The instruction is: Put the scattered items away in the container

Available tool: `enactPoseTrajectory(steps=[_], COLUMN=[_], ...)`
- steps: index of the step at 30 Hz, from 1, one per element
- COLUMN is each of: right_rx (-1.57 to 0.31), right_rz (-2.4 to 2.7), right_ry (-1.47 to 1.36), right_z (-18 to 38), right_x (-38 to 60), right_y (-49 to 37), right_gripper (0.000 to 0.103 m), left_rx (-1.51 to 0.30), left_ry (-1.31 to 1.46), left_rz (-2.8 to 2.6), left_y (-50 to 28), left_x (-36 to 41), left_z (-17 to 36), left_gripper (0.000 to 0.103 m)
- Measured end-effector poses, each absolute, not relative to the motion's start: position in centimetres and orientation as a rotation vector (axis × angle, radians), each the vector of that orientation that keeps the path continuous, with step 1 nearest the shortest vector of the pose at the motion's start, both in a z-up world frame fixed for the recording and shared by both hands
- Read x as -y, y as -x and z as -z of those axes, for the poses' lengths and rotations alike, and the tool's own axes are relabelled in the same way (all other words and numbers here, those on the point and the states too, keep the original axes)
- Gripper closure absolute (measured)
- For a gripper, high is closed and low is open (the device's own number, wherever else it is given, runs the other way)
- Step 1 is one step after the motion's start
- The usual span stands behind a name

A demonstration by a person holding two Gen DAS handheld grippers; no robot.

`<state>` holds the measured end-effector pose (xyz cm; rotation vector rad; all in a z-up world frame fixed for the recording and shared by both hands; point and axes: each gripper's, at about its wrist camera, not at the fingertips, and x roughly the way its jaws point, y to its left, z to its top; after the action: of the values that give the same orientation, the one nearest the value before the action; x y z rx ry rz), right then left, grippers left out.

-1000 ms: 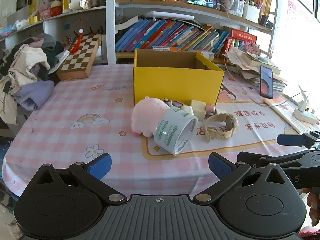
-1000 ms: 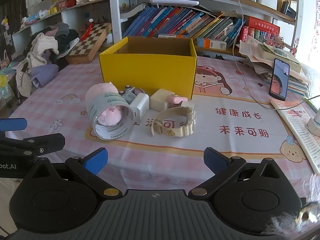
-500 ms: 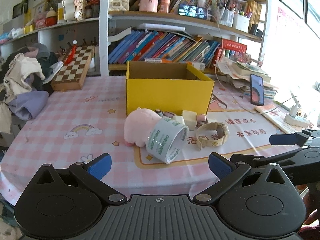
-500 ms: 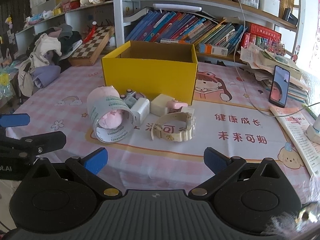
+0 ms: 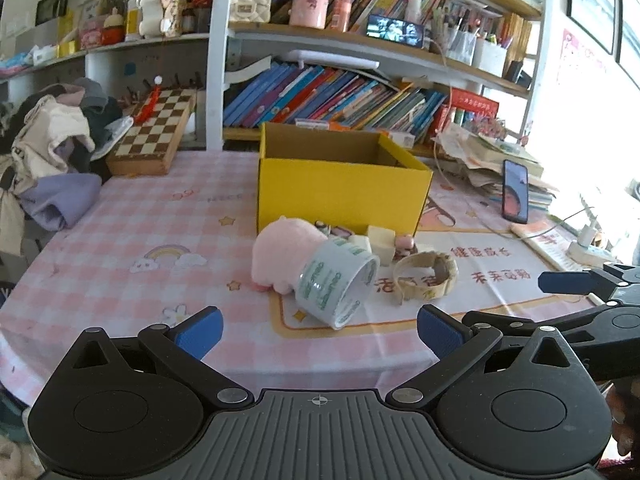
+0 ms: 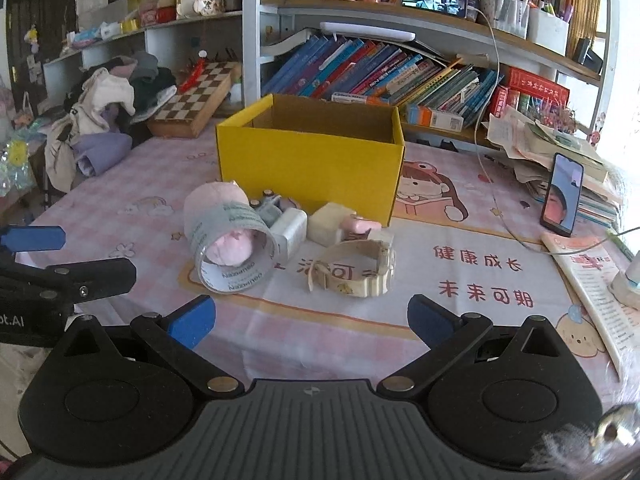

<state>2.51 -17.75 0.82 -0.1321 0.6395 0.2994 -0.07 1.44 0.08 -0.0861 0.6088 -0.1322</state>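
An open yellow cardboard box (image 5: 340,192) (image 6: 312,168) stands mid-table, nothing visible inside. In front of it lie a pink plush (image 5: 280,252), a clear tape roll (image 5: 336,284) (image 6: 232,252), a cream watch (image 5: 426,276) (image 6: 352,272), a white charger (image 6: 290,232), a cream block (image 6: 330,222) and a small pink item (image 6: 358,226). My left gripper (image 5: 318,330) is open, at the table's near edge, short of the tape roll. My right gripper (image 6: 310,320) is open too, near the front edge before the watch. Both hold nothing.
A chessboard (image 5: 154,140) and a heap of clothes (image 5: 52,160) lie at the back left. A phone (image 6: 560,196) leans on stacked papers at the right, with a cable and a leaflet (image 6: 592,280). Bookshelves (image 5: 340,100) stand behind the table.
Both grippers have drawn back and risen a little, so the box and the items look smaller and farther. Nothing on the table has moved; both stay open.
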Motion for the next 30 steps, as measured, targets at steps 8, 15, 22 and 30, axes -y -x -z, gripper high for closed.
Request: enactPoseTrajectory(steps=[8,15,22,30], right_rx=[-0.668,-0.658,-0.671,-0.694], right_rz=[-0.309,-0.31,-0.285,-0.3], right_ry=[0.103,0.105,0.12,0.135], right_z=[-0.6,-0.8,-0.7,-0.3], right_x=[18.1,17.9,17.4,16.7], right_y=[-2.2,-1.6,-1.3,-1.4], right_gripper=[0.0,0.0,0.0,0.0], left_rx=[-0.582,-0.58,-0.618,-0.595], left_ry=[0.062,0.074,0.009,0.022], left_rz=[0.204,0.23,0.212,0.19], left_y=[1.0,1.4,1.5,1.1], left_x=[-0.9,-0.9,-0.7,-1.7], left_z=[-0.4,-0.4,-0.2,-0.5], left_gripper=[0.0,0.0,0.0,0.0])
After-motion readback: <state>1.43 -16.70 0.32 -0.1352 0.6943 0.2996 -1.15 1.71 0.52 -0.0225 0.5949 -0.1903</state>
